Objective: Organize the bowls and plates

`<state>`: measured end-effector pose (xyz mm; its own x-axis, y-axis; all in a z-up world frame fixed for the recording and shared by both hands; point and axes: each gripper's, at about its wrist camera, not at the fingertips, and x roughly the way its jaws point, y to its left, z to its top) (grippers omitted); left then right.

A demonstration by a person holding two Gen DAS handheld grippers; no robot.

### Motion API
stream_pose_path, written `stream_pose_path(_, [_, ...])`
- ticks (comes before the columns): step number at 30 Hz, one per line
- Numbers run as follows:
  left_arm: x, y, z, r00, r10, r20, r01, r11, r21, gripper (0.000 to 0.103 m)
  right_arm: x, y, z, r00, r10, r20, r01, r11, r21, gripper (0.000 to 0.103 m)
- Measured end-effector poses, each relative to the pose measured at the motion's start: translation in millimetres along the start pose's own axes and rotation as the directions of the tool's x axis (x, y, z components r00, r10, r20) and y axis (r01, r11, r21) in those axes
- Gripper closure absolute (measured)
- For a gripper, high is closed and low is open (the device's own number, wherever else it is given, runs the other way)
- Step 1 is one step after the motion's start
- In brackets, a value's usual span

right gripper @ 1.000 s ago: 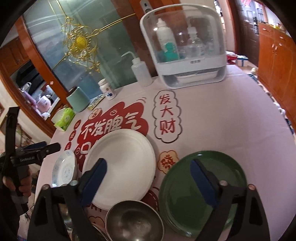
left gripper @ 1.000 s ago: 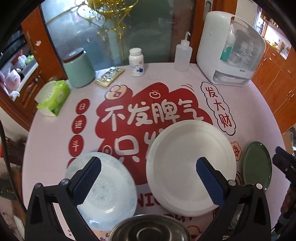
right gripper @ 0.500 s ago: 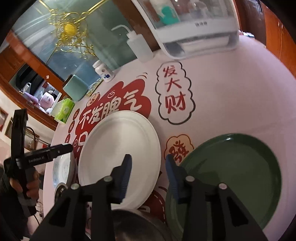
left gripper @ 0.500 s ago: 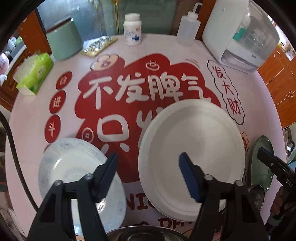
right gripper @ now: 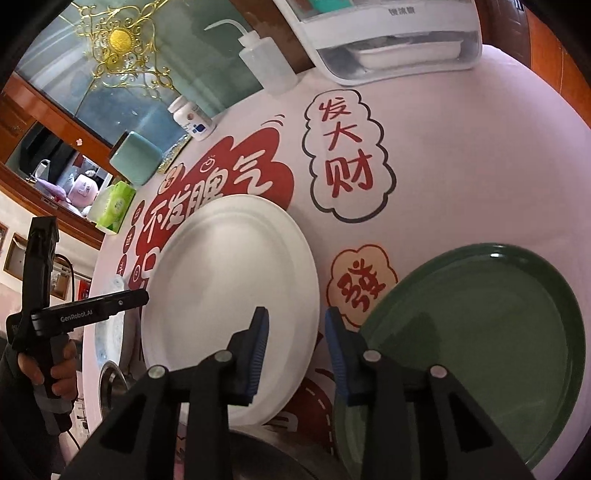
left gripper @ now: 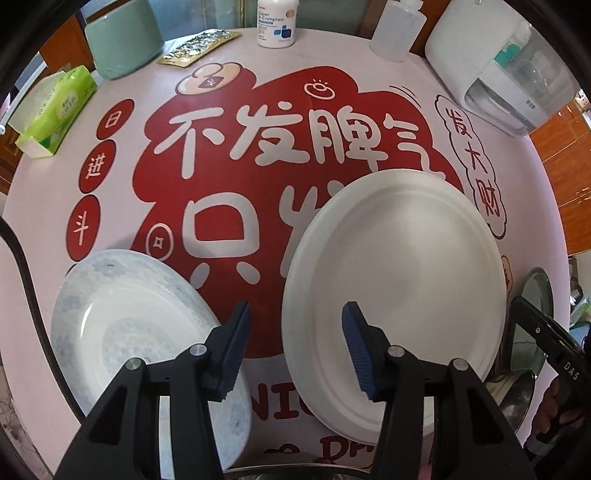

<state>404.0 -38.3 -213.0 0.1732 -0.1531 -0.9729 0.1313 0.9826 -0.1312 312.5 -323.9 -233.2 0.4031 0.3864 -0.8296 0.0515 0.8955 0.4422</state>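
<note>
A large white plate [left gripper: 395, 280] [right gripper: 229, 280] lies on the printed tablecloth. To its left sits a blue-patterned plate [left gripper: 129, 332], to its right a green plate [right gripper: 472, 350] [left gripper: 540, 291]. My left gripper [left gripper: 295, 332] points down over the white plate's left rim. Its jaws are closing, with that rim in the gap and the pads apart from it. My right gripper [right gripper: 295, 332] hangs over the white plate's right rim, jaws closing too. Its left finger is above the white plate, its right finger beside the green plate's edge. No pad visibly presses on anything.
Steel bowls [right gripper: 258, 458] [left gripper: 524, 387] sit at the near table edge. At the back stand a white dish box [left gripper: 498, 74], squeeze bottle [left gripper: 395, 29], pill bottle [left gripper: 277, 22], mint canister [left gripper: 125, 40] and tissue pack [left gripper: 55, 110]. A hand [right gripper: 55, 373] holds the left gripper.
Both grippers have sunk toward the table and tipped downward, so the plates loom larger. Both pairs of jaws have narrowed from wide open to a small gap.
</note>
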Motion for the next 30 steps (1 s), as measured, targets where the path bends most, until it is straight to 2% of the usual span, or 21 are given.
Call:
stream_pose_path(5, [7, -1, 3, 1.0, -0.018, -0.019, 0.018, 1.0, 0.009, 0.066, 6, 1, 0, 1.0, -0.007, -0.024, 0.007, 1.0, 0.002, 0.072])
stream_pose_path(8, [9, -1, 3, 0.999, -0.023, -0.024, 0.023, 1.0, 0.006, 0.068, 10, 1, 0, 0.999, -0.013, -0.039, 0.013, 1.0, 0.005, 0.073])
stream_pose_path(12, [13, 0, 3, 1.0, -0.012, -0.029, 0.012, 1.0, 0.003, 0.069, 13, 3, 1, 0.998, -0.034, -0.053, 0.034, 0.999, -0.007, 0.083])
stream_pose_path(16, [18, 2, 3, 0.999, -0.01, -0.04, 0.01, 1.0, -0.004, 0.078, 16, 0, 1, 0.998, -0.021, -0.061, 0.021, 1.0, 0.005, 0.086])
stream_pose_path(30, [19, 0, 3, 1.0, 0.009, -0.024, -0.009, 1.0, 0.01, 0.08, 19, -6, 2, 0.997, 0.029, -0.069, -0.025, 0.998, 0.055, 0.087])
